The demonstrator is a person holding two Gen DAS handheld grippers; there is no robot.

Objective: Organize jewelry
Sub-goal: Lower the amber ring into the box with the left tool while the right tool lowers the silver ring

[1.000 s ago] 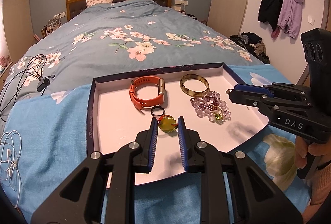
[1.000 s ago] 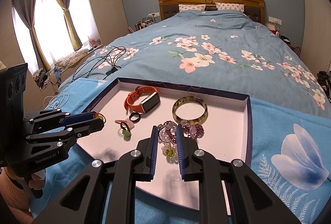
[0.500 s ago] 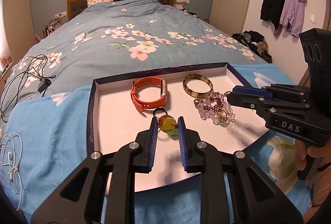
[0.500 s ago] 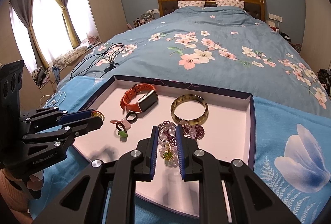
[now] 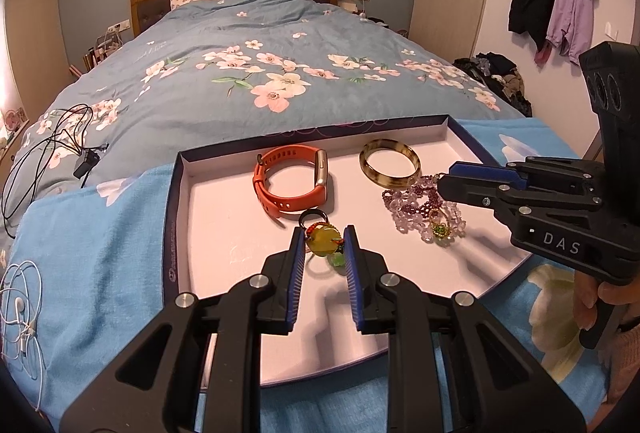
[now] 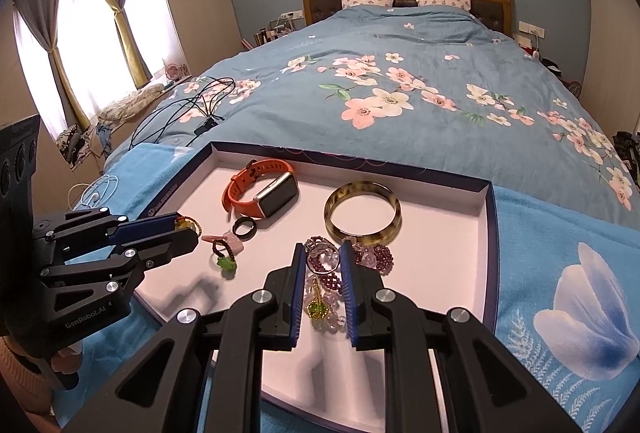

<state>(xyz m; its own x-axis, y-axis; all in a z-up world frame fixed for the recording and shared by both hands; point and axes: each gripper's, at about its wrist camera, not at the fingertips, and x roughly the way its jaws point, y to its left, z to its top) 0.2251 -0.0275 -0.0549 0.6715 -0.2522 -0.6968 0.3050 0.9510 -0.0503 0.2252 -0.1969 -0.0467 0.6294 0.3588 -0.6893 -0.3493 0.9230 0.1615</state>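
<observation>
Our left tool [image 5: 323,249] is clamped on a yellow-green bead charm [image 5: 325,242], fingers pinching it on both sides, held just above the pink floor of the tray [image 5: 224,233]. In the right wrist view the same tool [image 6: 182,229] comes in from the left edge of the tray with the charm's yellow bead just showing at its tip.

Our right tool [image 6: 323,275] is closed down on the purple bead bracelet pile [image 6: 370,257]: one clear ring and some dark red beads sit between the fingers, and a small green pendant [image 6: 318,309] lies between them nearer to us. We can't tell if the pile is lifted or resting on the tray. From the left wrist view this tool [image 5: 452,179] reaches in from the right, its tip over the far right edge of the pile [image 5: 420,209].

Layout in the tray:
- orange watch [image 5: 292,179] at far centre
- horn-coloured bangle [image 5: 390,163] to its right, touching the bead pile's far edge
- black ring [image 5: 314,218] just beyond the left tool tips, near the watch strap
- pink charm with a green bead loop [image 6: 224,253] between the two tools, near the black ring [image 6: 245,227]

Tray sits on a blue towel [image 5: 92,265] on the bed [image 5: 240,81].
</observation>
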